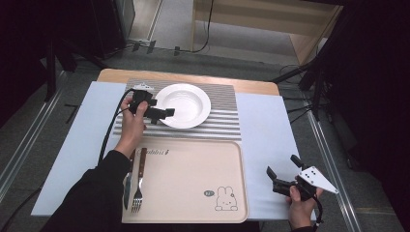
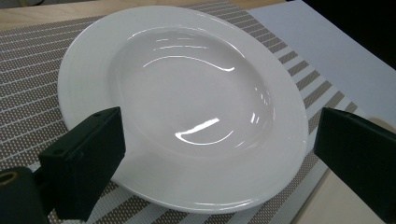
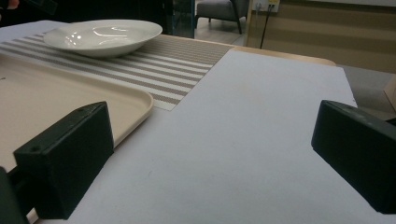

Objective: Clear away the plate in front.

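A: Report the position of the left tongs (image 1: 164, 113).

B: The left tongs are at the near-left rim of the white plate (image 1: 183, 105). In the left gripper view the jaws stand wide apart, one on each side of the plate's near rim (image 2: 187, 196). Whether either jaw touches the rim cannot be told. Nothing is held between them.

A: Location of the plate?

B: The plate sits on the striped placemat (image 1: 212, 126), which lies at the middle of the bench's far edge. The plate is upright and empty, and lies on the left-centre part of the mat.

A: Status of the right tongs (image 1: 283, 172)?

B: The right tongs are near the bench's near right corner, above the pale sheet (image 1: 266, 125) that covers the bench (image 1: 251, 87). The jaws are wide apart and hold nothing. In the right gripper view they frame bare sheet (image 3: 243, 140), with the corner of the tray (image 3: 135, 100) just beside the left jaw.

A: Other items on the bench?

B: A beige tray (image 1: 193, 179) lies along the near edge, touching the near edge of the placemat. A knife (image 1: 127, 186) and a fork (image 1: 139, 186) lie side by side at the tray's left edge, handles pointing to the far side. A rabbit drawing (image 1: 225, 199) marks the tray's near right corner.
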A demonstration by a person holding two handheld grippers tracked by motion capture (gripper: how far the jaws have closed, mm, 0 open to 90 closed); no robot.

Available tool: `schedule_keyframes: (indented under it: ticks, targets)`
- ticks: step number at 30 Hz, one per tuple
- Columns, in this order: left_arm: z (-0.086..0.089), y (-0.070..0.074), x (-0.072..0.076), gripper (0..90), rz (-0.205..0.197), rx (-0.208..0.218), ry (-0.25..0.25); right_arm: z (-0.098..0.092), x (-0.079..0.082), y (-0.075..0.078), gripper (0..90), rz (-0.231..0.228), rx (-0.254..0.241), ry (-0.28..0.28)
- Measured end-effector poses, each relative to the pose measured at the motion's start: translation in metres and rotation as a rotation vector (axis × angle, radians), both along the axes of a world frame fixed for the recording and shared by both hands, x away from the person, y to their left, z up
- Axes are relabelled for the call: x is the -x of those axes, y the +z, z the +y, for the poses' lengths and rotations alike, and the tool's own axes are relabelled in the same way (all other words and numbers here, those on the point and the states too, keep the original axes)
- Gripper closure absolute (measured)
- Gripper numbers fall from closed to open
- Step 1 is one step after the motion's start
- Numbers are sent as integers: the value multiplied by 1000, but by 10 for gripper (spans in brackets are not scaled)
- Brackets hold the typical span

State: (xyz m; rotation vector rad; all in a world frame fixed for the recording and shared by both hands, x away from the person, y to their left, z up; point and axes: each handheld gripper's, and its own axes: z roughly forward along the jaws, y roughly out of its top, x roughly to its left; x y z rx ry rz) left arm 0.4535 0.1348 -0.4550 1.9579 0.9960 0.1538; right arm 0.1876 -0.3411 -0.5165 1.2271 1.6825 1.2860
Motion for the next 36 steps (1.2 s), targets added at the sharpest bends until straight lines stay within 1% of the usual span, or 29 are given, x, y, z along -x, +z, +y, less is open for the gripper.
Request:
schedule_keyframes:
  ticks: [2,6,8,12,14,17,20,22,24,25,27,31,36]
  targets:
    - [0,-2,-3,15,8,4,9,0,0,0,0,-1,-2,2]
    - [-1,-6,-10,15,27,-5,15,-1,0,0,0,-8,-5,13]
    - [-1,-7,-13,15,34,0,22,-1,1,0,0,-11,-6,14]
    - [-2,-9,-18,15,48,-8,27,-1,1,0,0,-14,-7,15]
    - [-2,-11,-20,15,53,-18,40,-1,1,0,0,-14,-7,16]
    - [0,-14,-24,15,64,-4,65,-1,1,0,0,-14,-8,16]
    - [4,-17,-28,16,79,14,77,-1,1,0,0,-15,-8,18]
    - [5,-18,-29,18,83,32,84,-1,1,0,0,-14,-8,18]
    - [4,-17,-30,18,87,34,92,-1,1,0,0,-14,-8,19]
    - [4,-16,-31,18,82,24,105,-2,1,0,0,-14,-8,18]
    - [5,-15,-31,19,69,17,114,-2,1,0,0,-14,-9,18]
    - [5,-18,-32,18,72,1,130,-2,1,0,0,-14,-9,20]
    - [6,-25,-37,20,123,3,140,-2,1,0,0,-13,-10,20]
